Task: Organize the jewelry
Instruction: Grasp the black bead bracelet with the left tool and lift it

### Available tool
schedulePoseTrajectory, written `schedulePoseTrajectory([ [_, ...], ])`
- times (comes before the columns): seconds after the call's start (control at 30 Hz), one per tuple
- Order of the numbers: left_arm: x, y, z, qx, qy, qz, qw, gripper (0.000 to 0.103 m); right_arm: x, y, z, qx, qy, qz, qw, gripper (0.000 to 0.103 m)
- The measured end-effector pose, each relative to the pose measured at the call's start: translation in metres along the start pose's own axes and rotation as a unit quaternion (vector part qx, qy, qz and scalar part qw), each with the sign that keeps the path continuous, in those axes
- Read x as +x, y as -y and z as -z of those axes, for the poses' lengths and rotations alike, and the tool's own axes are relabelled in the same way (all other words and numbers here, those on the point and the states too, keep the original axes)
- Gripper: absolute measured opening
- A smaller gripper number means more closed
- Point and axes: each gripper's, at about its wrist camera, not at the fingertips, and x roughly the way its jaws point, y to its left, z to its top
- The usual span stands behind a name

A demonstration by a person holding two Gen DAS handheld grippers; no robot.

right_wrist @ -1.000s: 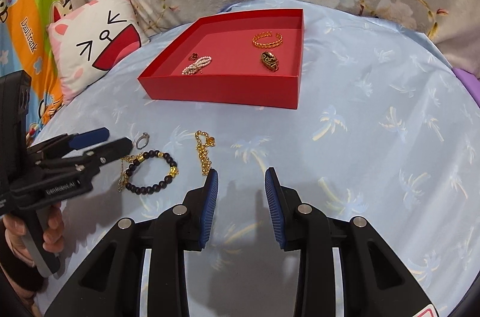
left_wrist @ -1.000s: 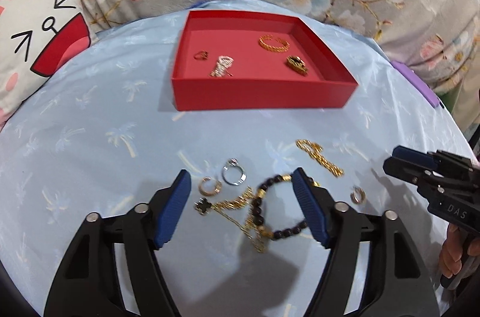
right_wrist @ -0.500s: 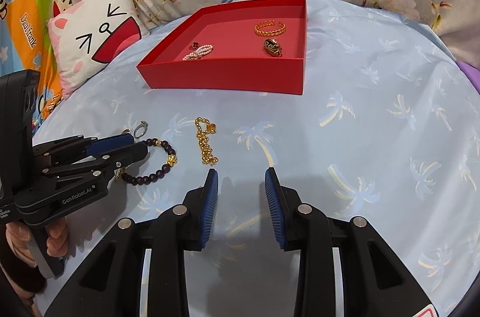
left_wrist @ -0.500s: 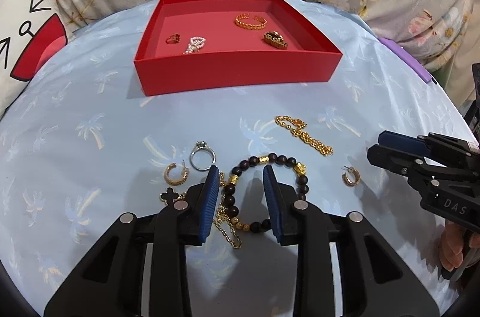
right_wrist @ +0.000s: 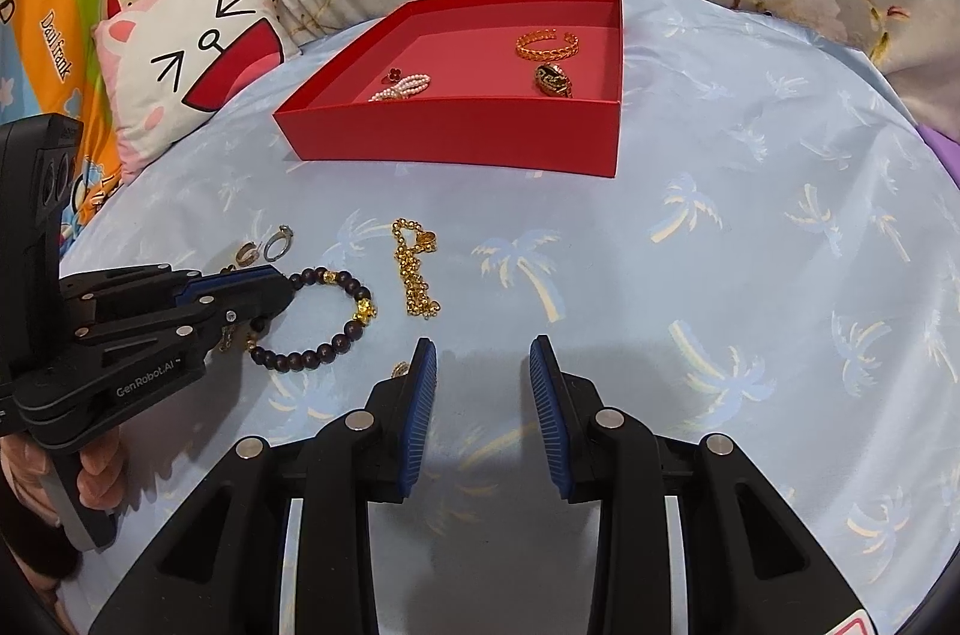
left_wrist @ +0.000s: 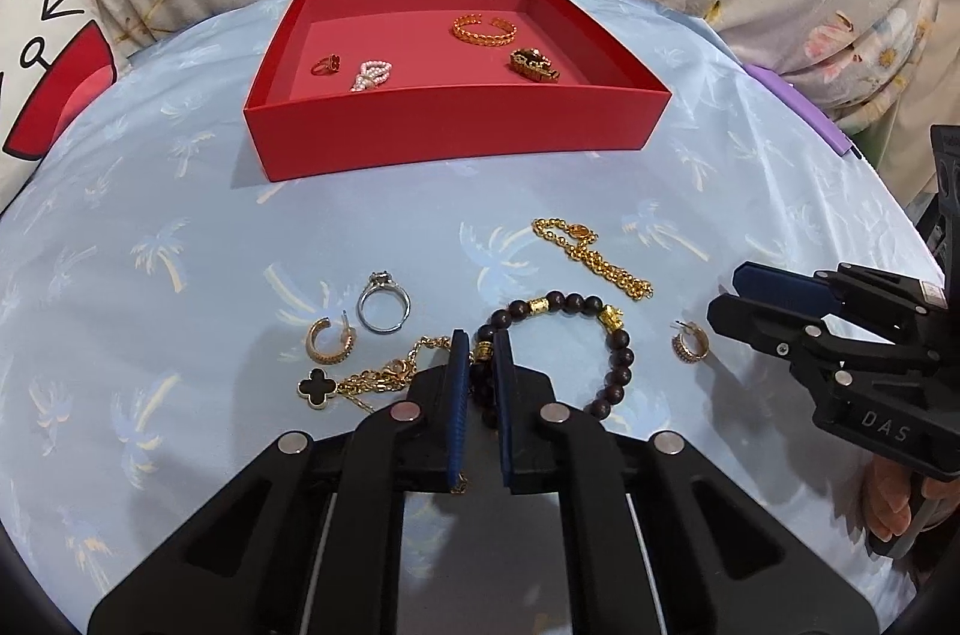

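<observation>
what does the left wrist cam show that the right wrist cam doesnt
Only the left wrist view shows the black clover pendant on a gold chain, the purple strip at the cloth's edge and the left gripper shut on the dark wooden bead bracelet. Only the right wrist view shows the orange and green striped fabric and the open right gripper. Both show the red cardboard tray, loose gold link chain and silver ring.

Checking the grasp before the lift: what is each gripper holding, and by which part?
The left gripper pinches the dark beaded bracelet at its left side, beside a gold bead. The right gripper is open, holding nothing.
</observation>
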Motion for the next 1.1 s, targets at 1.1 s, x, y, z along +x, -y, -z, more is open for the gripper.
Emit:
schedulePoseTrajectory([
  [1.1,-0.067,-0.030,-0.011,-0.028,0.083,0.007,0.9962,0.007,0.022,-0.024,-0.022,-0.020,-0.003,-0.015,1.000,0.032],
])
